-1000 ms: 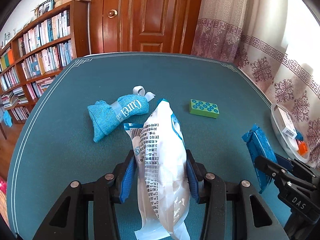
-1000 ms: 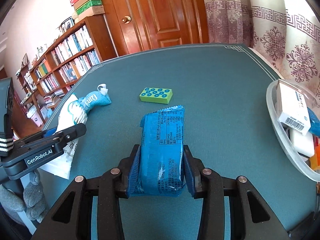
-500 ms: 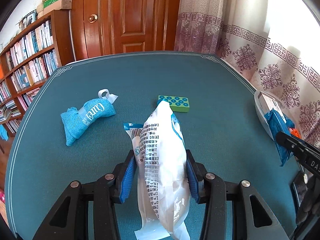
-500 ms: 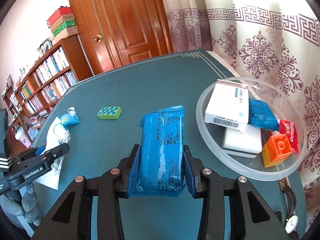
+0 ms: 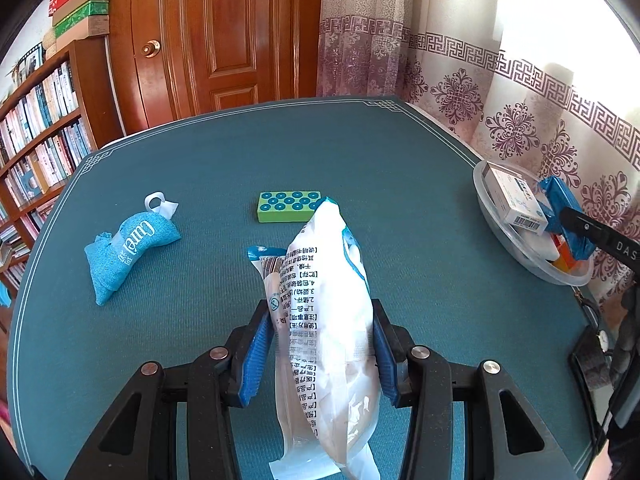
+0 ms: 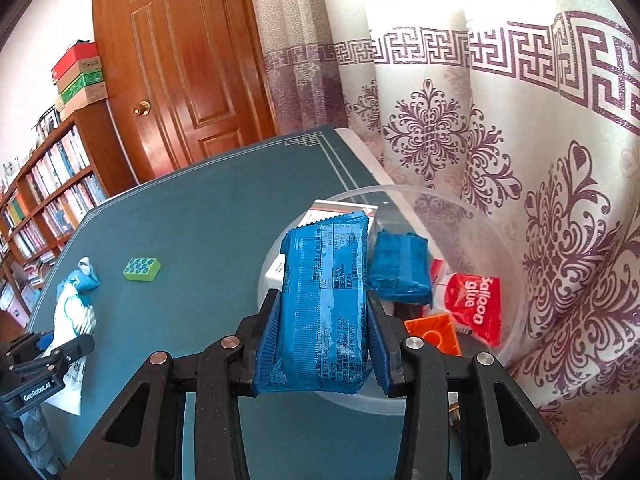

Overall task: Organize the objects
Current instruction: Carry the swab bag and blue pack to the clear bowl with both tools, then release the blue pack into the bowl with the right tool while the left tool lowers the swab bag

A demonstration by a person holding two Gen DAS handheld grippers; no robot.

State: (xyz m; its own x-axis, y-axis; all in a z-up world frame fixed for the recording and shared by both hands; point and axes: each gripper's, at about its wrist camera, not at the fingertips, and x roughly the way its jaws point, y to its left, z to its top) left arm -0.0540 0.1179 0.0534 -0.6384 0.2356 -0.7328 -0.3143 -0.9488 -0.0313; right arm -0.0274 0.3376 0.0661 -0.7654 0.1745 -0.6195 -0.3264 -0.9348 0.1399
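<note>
My left gripper (image 5: 320, 320) is shut on a white plastic packet (image 5: 326, 340) with printed text, held above the green table (image 5: 200, 168). My right gripper (image 6: 322, 312) is shut on a blue snack packet (image 6: 326, 300) and holds it over the near rim of a clear plastic bowl (image 6: 508, 360) at the table's right edge. The bowl (image 5: 496, 236) holds a white box (image 5: 516, 200), a blue sponge (image 6: 400, 272), a red glue packet (image 6: 476, 308) and an orange block (image 6: 436, 332). A blue cloth pouch (image 5: 124, 248) and a green studded block (image 5: 290, 206) lie on the table.
A patterned curtain (image 6: 520, 140) hangs right behind the bowl. A wooden door (image 5: 216, 40) and a bookshelf (image 5: 36, 140) stand beyond the table's far and left edges. The left gripper also shows in the right wrist view (image 6: 44, 364).
Both grippers have swung to the right. My right gripper has carried the blue snack packet from over the table to above the bowl. The left still holds the white packet.
</note>
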